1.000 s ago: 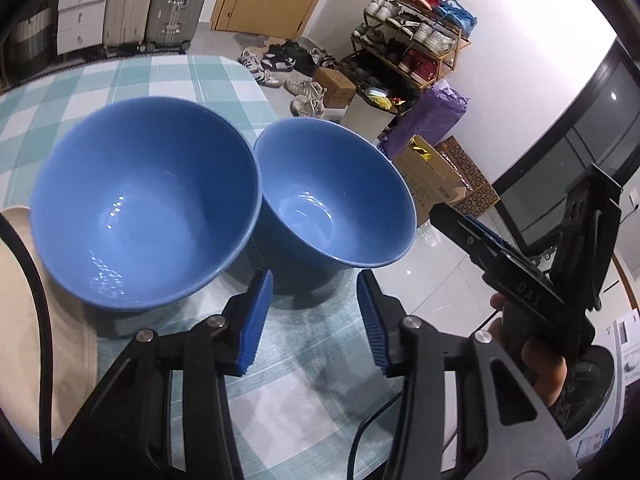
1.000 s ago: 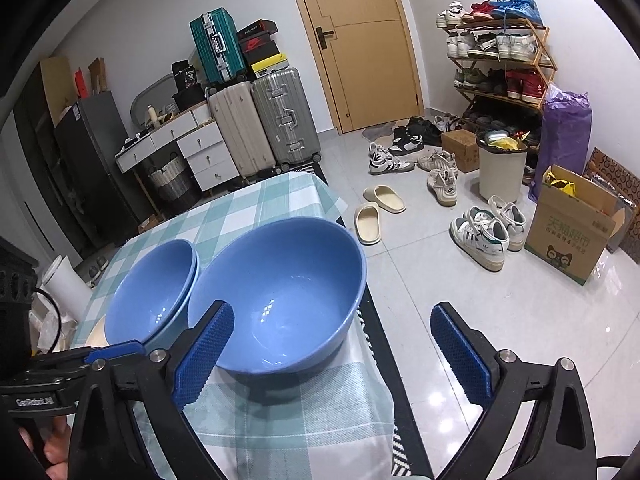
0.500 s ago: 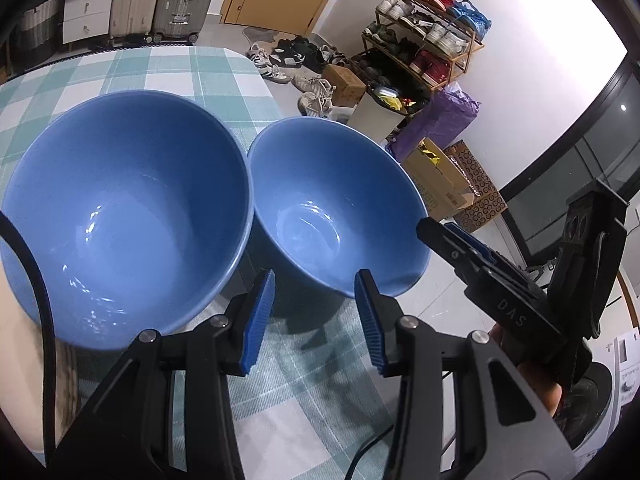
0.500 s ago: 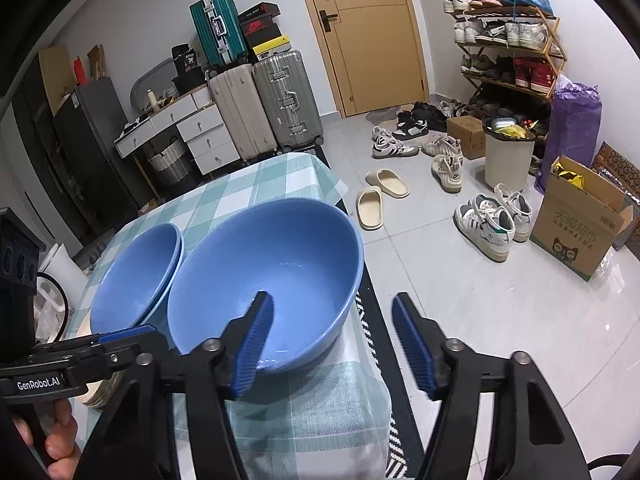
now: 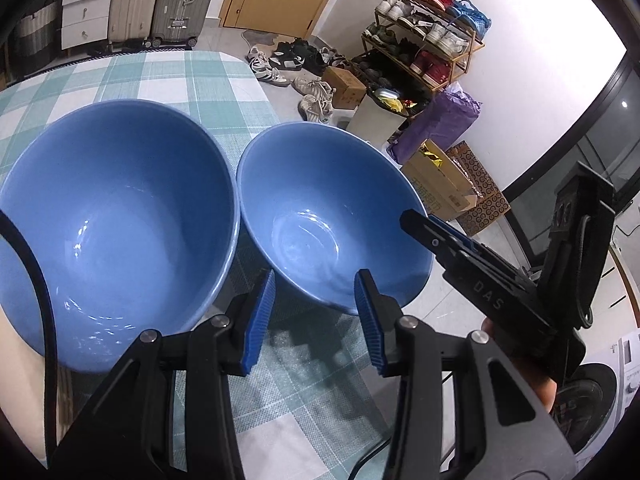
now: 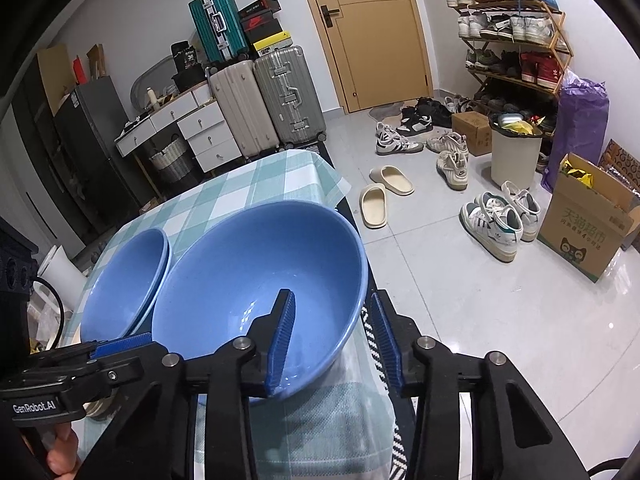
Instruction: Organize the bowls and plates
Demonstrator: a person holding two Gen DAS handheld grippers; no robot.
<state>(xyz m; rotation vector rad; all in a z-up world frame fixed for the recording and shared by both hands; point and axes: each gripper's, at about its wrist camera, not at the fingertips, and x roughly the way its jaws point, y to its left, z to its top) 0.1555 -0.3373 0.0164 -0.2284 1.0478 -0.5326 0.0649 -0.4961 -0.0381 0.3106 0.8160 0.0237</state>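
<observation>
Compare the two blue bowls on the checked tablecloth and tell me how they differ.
The bowl near the table edge has the right gripper straddling its rim, one finger inside; the far bowl has no gripper on it. In the right wrist view the far bowl shows a doubled rim, perhaps two nested, while the near-edge bowl looks single. Both are glossy blue, upright and empty, on the checked tablecloth.

- This was a home, by the entrance: a wooden door (image 6: 372, 36) stood at upper centre
- A shoe rack (image 6: 516, 36) filled the upper right, loose shoes (image 6: 496, 220) lay on the tiled floor
- Suitcases (image 6: 264, 100) stood upper left, beside a checked-cloth table (image 6: 240, 188)
</observation>
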